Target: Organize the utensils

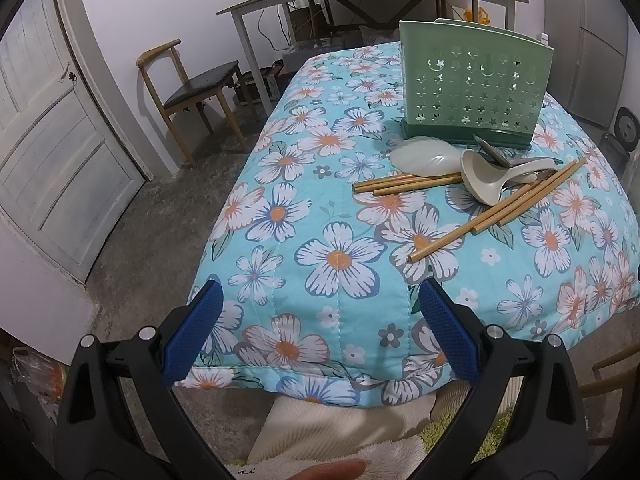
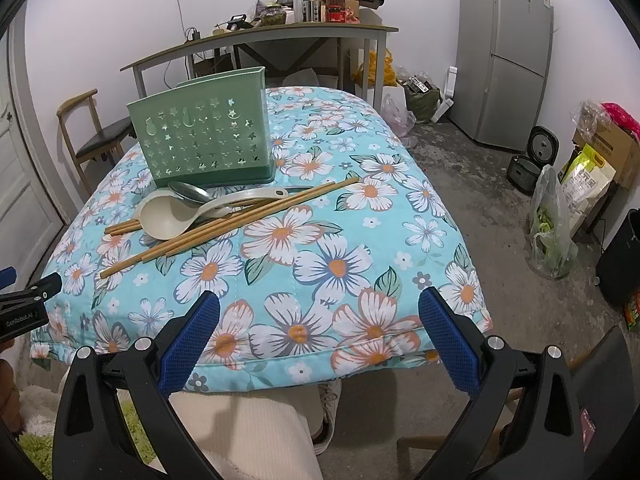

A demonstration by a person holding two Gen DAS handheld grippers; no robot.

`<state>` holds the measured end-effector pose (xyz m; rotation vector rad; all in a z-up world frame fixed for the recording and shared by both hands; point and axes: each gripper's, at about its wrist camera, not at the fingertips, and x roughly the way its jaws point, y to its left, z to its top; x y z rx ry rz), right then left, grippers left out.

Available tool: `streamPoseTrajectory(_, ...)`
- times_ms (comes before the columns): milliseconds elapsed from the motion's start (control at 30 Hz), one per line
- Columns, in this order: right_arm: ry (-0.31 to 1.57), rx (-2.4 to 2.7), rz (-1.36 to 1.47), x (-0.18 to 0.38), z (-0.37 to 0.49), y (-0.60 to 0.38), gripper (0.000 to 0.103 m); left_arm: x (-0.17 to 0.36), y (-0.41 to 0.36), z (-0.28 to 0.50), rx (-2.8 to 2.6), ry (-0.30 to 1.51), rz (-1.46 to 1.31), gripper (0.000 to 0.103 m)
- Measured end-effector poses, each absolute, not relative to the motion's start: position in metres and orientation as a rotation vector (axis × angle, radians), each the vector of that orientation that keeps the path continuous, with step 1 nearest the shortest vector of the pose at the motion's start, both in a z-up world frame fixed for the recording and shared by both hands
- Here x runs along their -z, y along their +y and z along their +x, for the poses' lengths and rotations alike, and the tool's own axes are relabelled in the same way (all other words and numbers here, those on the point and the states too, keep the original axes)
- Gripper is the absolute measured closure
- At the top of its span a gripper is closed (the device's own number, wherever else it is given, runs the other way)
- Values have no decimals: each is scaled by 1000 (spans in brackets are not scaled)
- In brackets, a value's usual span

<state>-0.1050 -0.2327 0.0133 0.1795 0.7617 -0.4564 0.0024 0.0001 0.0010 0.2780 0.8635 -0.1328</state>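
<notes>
Both sets of blue fingers stand wide apart with nothing between them: the left gripper [image 1: 320, 332] and right gripper [image 2: 320, 334] hover at the near edge of the floral-covered surface [image 2: 360, 272]. Nothing is picked yet, I'd say. Beyond lie the chopsticks [image 2: 224, 226], a cream ladle [image 2: 172, 220] and a metal spoon [image 2: 188, 192], heaped just before the green holder [image 2: 204, 144]. Next comes reaching in and singling one piece out. The holder's compartments are hidden, and the pile overlaps too much to count.

left gripper [image 1: 320, 312]: jaws wide, empty | right gripper [image 2: 320, 316]: jaws wide, empty
</notes>
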Motion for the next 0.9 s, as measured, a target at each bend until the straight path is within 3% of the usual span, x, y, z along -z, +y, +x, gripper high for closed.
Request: streamPoseTrajectory(900,762,451,173,-14,-105,-231,6,2,2,2,135,867,277,8)
